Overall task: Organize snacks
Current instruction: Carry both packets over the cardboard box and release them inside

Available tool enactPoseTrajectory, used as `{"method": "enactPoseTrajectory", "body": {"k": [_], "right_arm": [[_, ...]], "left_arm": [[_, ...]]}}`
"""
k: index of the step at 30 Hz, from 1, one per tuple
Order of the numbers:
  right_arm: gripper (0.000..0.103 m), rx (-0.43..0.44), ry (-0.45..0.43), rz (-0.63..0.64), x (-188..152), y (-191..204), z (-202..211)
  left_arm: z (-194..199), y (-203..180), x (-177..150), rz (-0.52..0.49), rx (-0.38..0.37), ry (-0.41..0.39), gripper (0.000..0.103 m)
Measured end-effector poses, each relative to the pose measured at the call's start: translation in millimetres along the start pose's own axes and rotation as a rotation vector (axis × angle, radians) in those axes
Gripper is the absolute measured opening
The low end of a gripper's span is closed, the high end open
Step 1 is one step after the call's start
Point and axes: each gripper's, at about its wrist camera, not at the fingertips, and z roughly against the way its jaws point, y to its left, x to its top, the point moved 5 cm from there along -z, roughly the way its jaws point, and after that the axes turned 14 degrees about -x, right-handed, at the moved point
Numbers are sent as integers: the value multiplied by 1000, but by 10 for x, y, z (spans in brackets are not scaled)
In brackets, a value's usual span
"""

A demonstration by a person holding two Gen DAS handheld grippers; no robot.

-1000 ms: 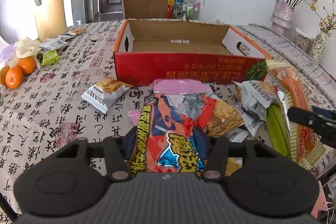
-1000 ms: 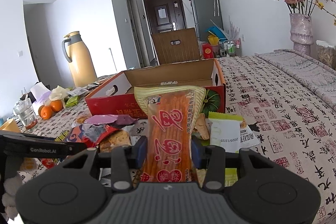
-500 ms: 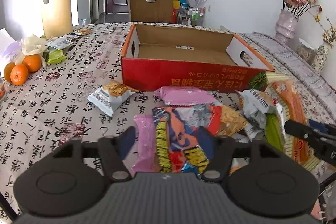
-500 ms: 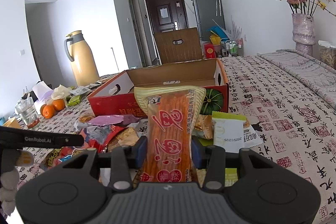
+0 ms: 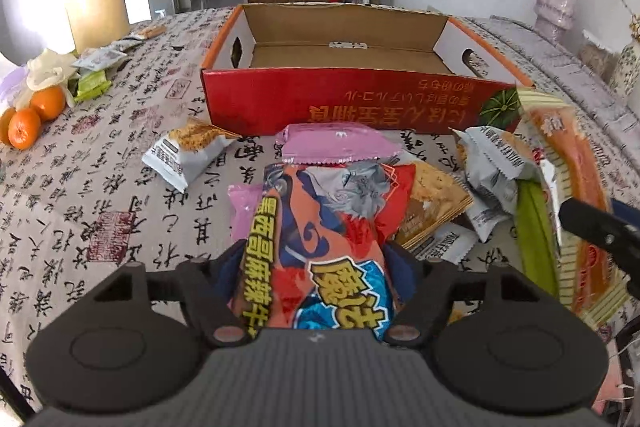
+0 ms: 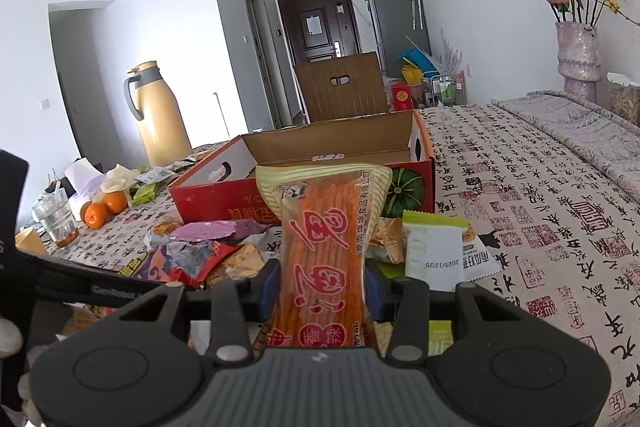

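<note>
Orange and blue foil sits right in the middle of the left claw [image 5: 318, 251]: a spicy beef snack bag [image 5: 320, 219], lying lengthwise between the two fingers with its far end pointing away from the claw. The jaws have just been closing in on it and now stand about mid-width, with the blue pads [image 5: 400, 263] meeting both edges of the bag, so it looks gripped. How hard, can't tell.

Just past the bag's far end lies a pink wrapper [image 5: 336, 143], and beyond that is the red cardboard box [image 5: 340, 103], open on top, straight ahead of the claw. Off to the claw's left, a grey-white packet [image 5: 184, 151] lies alone on the calligraphy tablecloth [image 5: 100, 187]. To its right, a cracker packet [image 5: 432, 203] is tucked partly under the bag.

Right claw [image 6: 322, 269] is at a narrowish opening, clamped on an orange spicy-strip packet [image 6: 324, 227] that stands upright between the fingers and rises well above the tips. The same box is ahead of it and slightly left. A white packet with a green top [image 6: 432, 247] lies just right of that claw's fingertips.
</note>
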Motion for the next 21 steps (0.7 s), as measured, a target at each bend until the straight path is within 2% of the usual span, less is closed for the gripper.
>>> {"method": "enactPoseTrajectory", "body": {"k": [5, 21], "right_arm": [[43, 6, -5, -2, -2, 0, 28], [43, 11, -31, -7, 14, -3, 159]], "left_arm": [[35, -38, 15, -22, 6, -5, 54], [255, -28, 36, -32, 10, -69, 51]]}}
